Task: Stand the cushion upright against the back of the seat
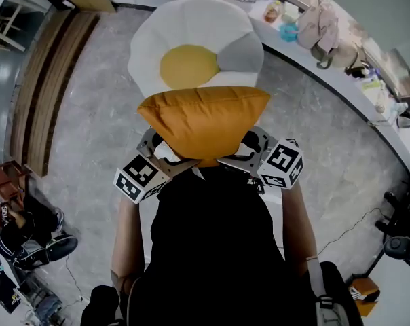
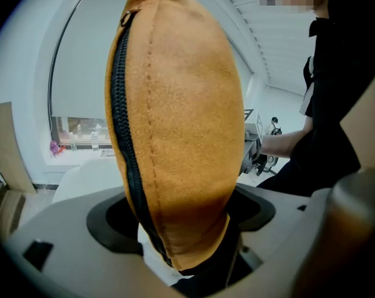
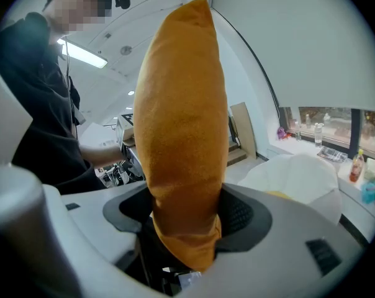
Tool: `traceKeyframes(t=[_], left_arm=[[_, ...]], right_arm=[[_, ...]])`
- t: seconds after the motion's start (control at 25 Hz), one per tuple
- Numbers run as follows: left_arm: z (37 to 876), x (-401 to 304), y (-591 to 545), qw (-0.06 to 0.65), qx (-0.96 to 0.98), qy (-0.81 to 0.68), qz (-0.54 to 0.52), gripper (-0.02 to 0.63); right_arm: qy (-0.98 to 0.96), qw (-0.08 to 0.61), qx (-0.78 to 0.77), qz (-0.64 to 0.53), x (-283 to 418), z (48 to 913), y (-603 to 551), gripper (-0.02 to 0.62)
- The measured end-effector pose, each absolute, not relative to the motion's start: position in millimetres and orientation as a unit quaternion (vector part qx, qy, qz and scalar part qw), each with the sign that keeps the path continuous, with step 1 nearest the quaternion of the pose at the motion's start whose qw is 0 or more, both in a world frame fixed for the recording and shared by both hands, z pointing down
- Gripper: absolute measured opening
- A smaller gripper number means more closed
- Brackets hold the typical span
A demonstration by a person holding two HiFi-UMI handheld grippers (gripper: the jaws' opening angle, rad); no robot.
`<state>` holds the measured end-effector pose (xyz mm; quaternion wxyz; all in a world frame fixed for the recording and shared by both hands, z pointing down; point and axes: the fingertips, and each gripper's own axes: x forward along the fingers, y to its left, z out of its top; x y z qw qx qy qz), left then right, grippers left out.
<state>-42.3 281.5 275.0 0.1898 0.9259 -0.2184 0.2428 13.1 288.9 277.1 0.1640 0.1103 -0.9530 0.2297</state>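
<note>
The orange cushion [image 1: 203, 117] is held in the air on the near side of the white, egg-shaped seat [image 1: 191, 26]. It covers the seat's near edge, so whether it touches the seat cannot be told. The left gripper [image 1: 168, 156] is clamped on one lower corner and the right gripper [image 1: 240, 153] on the other. Each gripper view shows its jaws pressed into the fabric. From the head view the jaw tips are tucked under the cushion. A black zipper [image 2: 122, 135] runs along the cushion's edge. The seat's yellow centre [image 1: 189, 65] shows just beyond the cushion's far edge.
</note>
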Motion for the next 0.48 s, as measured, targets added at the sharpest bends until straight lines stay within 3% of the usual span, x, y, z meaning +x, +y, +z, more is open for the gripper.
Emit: traceKeyframes(t=[0.48], left_arm=[[283.2,-29.3,269.3,0.206,0.917,-0.219,0.262,0.408]], right_arm=[[-0.95,0.163,0.104,0.247,26.0,286.6,276.4,0.316]])
